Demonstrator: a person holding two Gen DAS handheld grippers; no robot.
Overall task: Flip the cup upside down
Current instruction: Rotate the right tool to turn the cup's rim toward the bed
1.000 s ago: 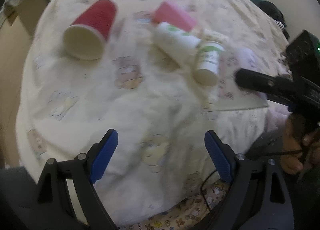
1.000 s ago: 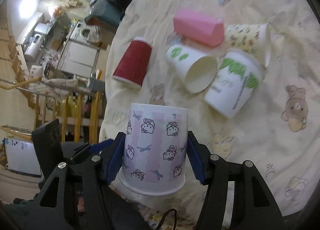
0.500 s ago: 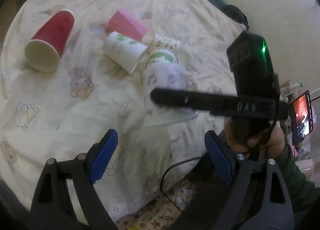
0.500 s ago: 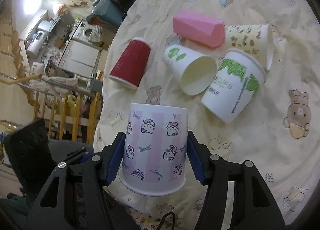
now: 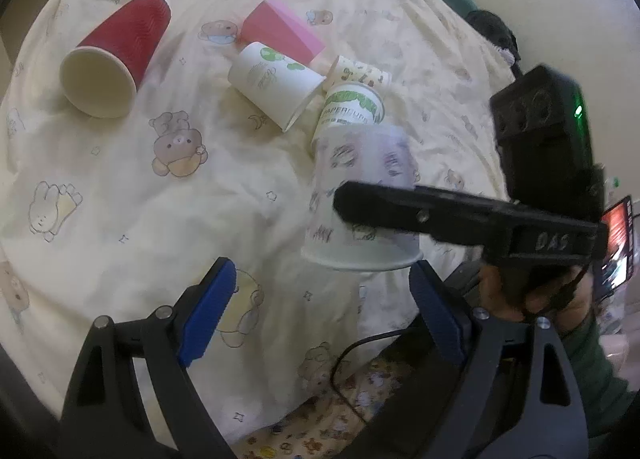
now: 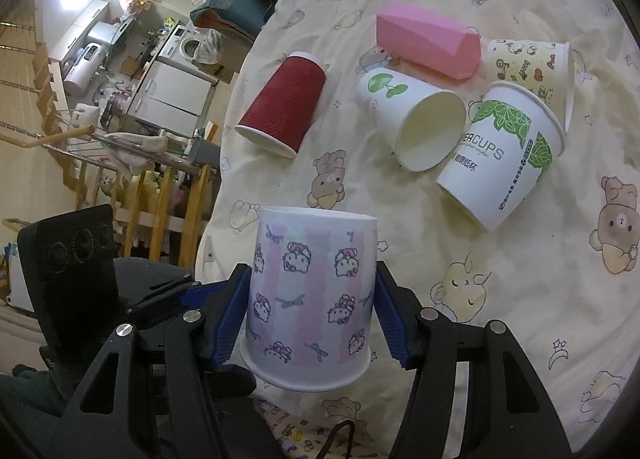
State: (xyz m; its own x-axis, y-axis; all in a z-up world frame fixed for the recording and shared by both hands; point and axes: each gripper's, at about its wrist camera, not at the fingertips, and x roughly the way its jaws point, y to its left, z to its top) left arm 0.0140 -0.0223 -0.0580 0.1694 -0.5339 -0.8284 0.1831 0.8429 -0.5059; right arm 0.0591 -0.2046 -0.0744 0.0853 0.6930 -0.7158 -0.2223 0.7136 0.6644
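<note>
My right gripper [image 6: 314,315] is shut on a pink-and-white cartoon-print paper cup [image 6: 312,291]. The cup is upside down, rim toward the cream bedsheet [image 6: 520,259], held just above it. In the left wrist view the same cup [image 5: 360,195] shows blurred, with a black finger [image 5: 420,215] of the right gripper across it. My left gripper [image 5: 320,315] is open and empty, low over the sheet, near the held cup.
Several cups lie on their sides on the sheet: a red ribbed cup [image 6: 284,107], a white cup with green leaves [image 6: 412,123], a "papercups" cup [image 6: 500,155], a yellow cartoon cup [image 6: 528,63]. A pink block [image 6: 428,43] lies behind them. The bed edge is near.
The right gripper with the cup has come into the left wrist view and moved down and toward the left gripper. The left gripper stayed open.
</note>
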